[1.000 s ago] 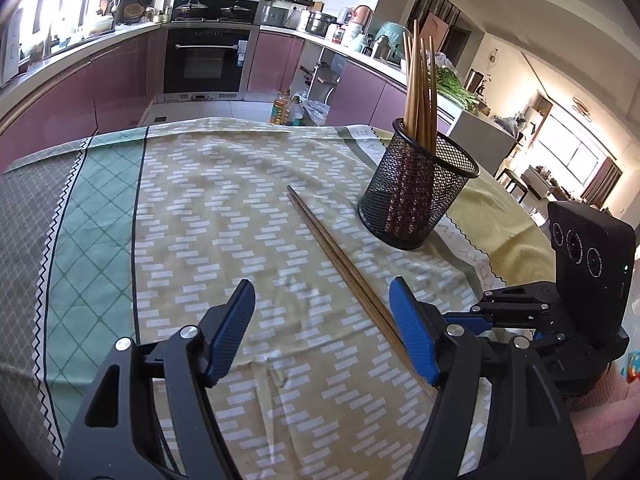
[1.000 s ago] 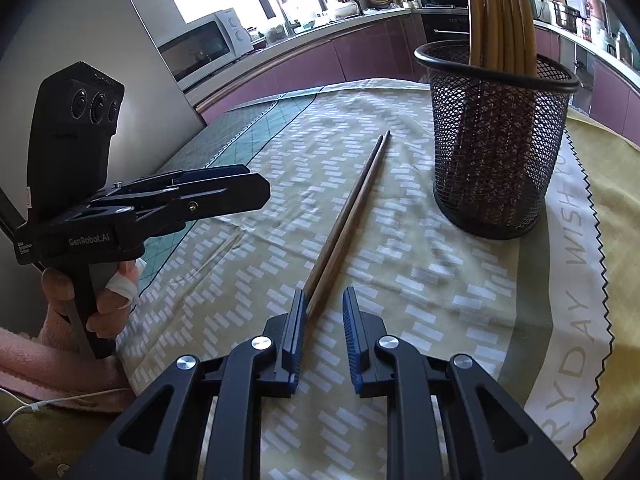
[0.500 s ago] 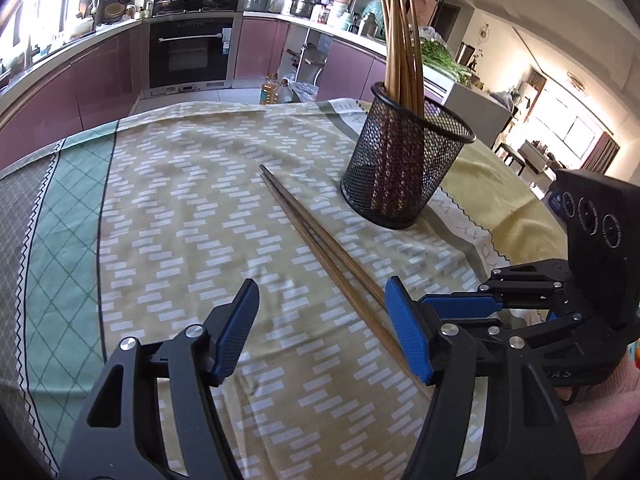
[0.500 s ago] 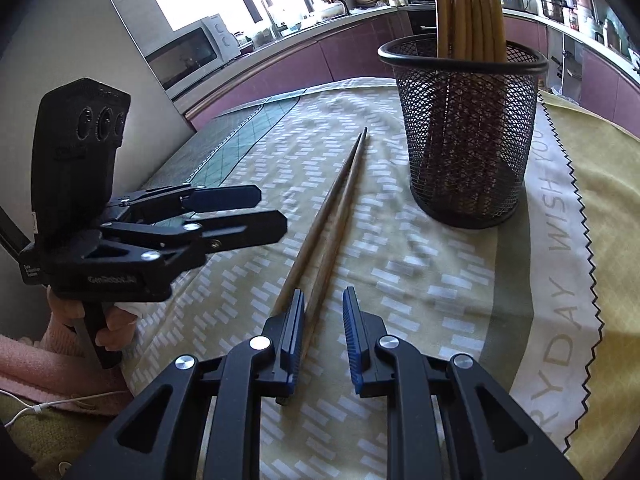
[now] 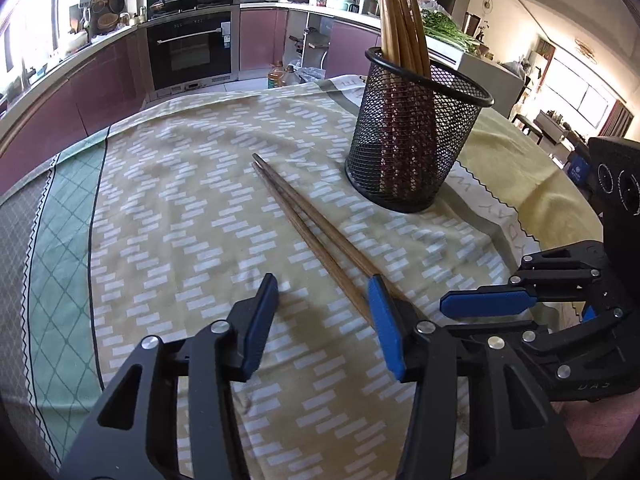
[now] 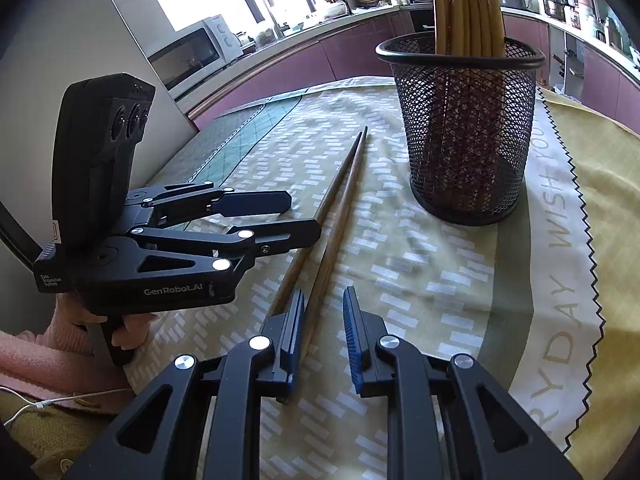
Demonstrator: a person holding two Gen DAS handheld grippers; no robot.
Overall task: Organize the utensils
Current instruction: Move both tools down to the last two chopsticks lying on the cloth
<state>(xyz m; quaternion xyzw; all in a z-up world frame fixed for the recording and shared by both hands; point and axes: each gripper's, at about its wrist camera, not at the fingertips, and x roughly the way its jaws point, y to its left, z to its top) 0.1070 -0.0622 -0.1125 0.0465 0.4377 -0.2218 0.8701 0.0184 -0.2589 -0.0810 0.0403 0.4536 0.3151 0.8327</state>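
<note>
Left tongs (image 5: 322,294) closing, narrower than before, beside loose chopsticks (image 5: 308,224). Right tongs (image 6: 323,312) nearly together around one chopstick (contact unclear); only their view shows a hand (image 6: 120,326).

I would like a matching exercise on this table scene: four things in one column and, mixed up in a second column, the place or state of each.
Things:
1. dark chopsticks
2. mesh cup
3. pale chopsticks
4. tablecloth

Places or states:
a. standing upright on the cloth
b. spread over the table
c. lying flat side by side
d. sticking up out of the cup

Pairs: 1-c, 2-a, 3-d, 4-b
</note>
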